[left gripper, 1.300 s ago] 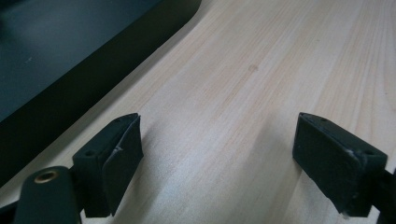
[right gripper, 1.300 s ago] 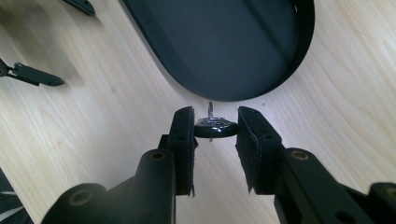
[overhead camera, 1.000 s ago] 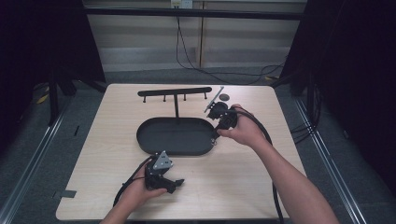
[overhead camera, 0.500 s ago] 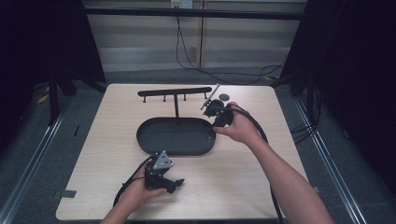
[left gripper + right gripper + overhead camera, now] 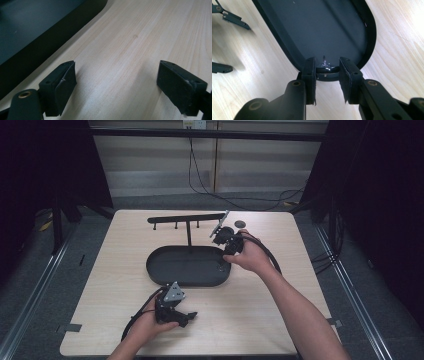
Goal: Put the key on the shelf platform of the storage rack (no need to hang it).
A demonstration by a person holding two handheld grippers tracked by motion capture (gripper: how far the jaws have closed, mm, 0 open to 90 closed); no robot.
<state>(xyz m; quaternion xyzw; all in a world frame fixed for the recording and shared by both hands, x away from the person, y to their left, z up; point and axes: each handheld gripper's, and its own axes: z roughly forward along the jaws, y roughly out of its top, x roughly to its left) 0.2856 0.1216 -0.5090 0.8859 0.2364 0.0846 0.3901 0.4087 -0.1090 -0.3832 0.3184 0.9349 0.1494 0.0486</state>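
In the high view the pale wooden table point(image 5: 280, 290) carries a black oval metal tray point(image 5: 160, 279) at its middle, its long side running parallel to the front edge. A black T-shaped stand with short pegs under its crossbar point(image 5: 187, 217) rises at the tray's back rim, and a small dark round disc point(image 5: 240, 224) lies apart near the back edge. The right gripper point(image 5: 226, 251) hangs over the tray's right end, tipped down toward it, likely so that what it carries can be set inside the rim. The left gripper point(image 5: 187, 317) rests near the front edge, just before the tray, seemingly parked out of the way.

In the left gripper view the left gripper point(image 5: 116, 85) has its jaws spread wide with nothing but bare wood between them; the tray's dark wall point(image 5: 37, 47) passes at the upper left, close but untouched, so this hand looks idle rather than bracing.

In the right gripper view the right gripper point(image 5: 326, 75) has its jaws drawn in and pinching a small black round piece with a shiny metal pin point(image 5: 325, 70) from both sides. The piece sits level, pin pointing away, right above the tray's rounded end point(image 5: 369, 47). Whether it touches the rim I cannot tell.
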